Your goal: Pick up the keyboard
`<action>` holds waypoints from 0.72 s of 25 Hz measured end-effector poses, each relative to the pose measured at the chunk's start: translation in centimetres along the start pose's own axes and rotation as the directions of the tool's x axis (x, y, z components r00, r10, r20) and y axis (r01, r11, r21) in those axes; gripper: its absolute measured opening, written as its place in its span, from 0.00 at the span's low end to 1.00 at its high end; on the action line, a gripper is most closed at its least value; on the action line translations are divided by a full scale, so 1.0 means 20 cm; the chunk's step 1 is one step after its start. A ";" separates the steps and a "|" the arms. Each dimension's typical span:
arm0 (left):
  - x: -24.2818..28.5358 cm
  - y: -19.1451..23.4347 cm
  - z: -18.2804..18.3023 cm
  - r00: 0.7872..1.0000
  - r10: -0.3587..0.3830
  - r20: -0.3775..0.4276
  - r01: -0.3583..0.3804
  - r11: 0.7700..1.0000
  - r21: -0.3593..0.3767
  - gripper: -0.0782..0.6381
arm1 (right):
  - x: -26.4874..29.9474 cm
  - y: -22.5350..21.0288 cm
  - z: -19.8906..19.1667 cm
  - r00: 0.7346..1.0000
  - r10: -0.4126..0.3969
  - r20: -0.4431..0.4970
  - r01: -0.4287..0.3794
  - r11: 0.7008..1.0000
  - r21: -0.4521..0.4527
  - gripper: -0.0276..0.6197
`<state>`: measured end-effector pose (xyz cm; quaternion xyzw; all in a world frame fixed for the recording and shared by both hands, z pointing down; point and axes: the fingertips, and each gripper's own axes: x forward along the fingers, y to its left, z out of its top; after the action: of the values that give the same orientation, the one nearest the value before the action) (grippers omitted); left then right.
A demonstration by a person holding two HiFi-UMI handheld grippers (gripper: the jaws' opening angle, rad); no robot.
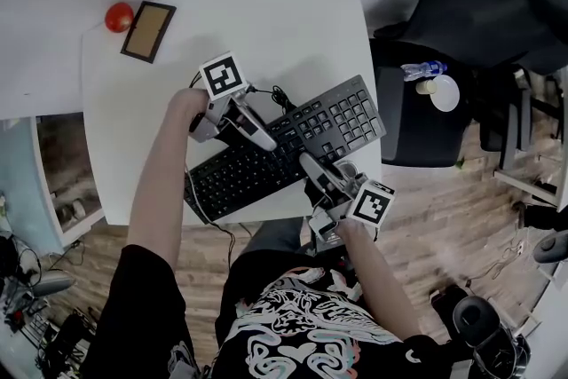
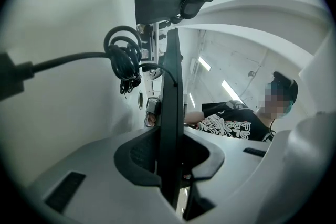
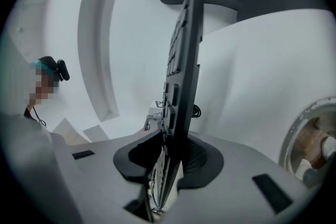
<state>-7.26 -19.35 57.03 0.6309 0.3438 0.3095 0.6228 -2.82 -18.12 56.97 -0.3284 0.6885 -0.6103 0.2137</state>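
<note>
The keyboard (image 1: pixel 284 146) lies slantwise on the near part of the white table (image 1: pixel 266 22), its coiled cable (image 1: pixel 280 95) just behind it. Your left tool (image 1: pixel 266 140) is clamped narrow on its far edge. Your right tool (image 1: pixel 311 164) straddles the near edge, set wider; its pads seem not quite pressed on it, though the view is tight.

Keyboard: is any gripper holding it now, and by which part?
The left gripper clamps the keyboard at its far long edge. The right gripper has its jaws around the near long edge, apparently not pressing on it yet.
</note>
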 end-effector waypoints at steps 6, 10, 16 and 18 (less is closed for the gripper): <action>0.06 -0.17 -0.04 1.000 0.009 -0.007 -0.008 0.999 0.034 0.24 | -0.06 0.21 -0.04 0.997 0.083 0.007 -0.083 0.997 0.004 0.18; 0.08 -0.17 0.03 0.998 0.037 0.059 -0.042 0.996 0.078 0.26 | -0.10 0.21 0.02 0.995 0.093 0.047 -0.094 0.995 0.039 0.17; 0.04 -0.13 0.08 0.980 0.097 0.173 -0.115 0.989 0.098 0.30 | -0.15 0.21 0.03 0.991 0.110 0.072 -0.117 0.989 0.092 0.18; 0.02 -0.18 0.09 0.964 0.114 0.239 -0.142 0.985 0.103 0.31 | -0.19 0.22 0.02 0.990 0.116 0.082 -0.125 0.986 0.114 0.18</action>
<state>-5.78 -20.13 53.46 0.7198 0.2450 0.2521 0.5986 -0.68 -15.57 52.26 -0.2956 0.6612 -0.6232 0.2951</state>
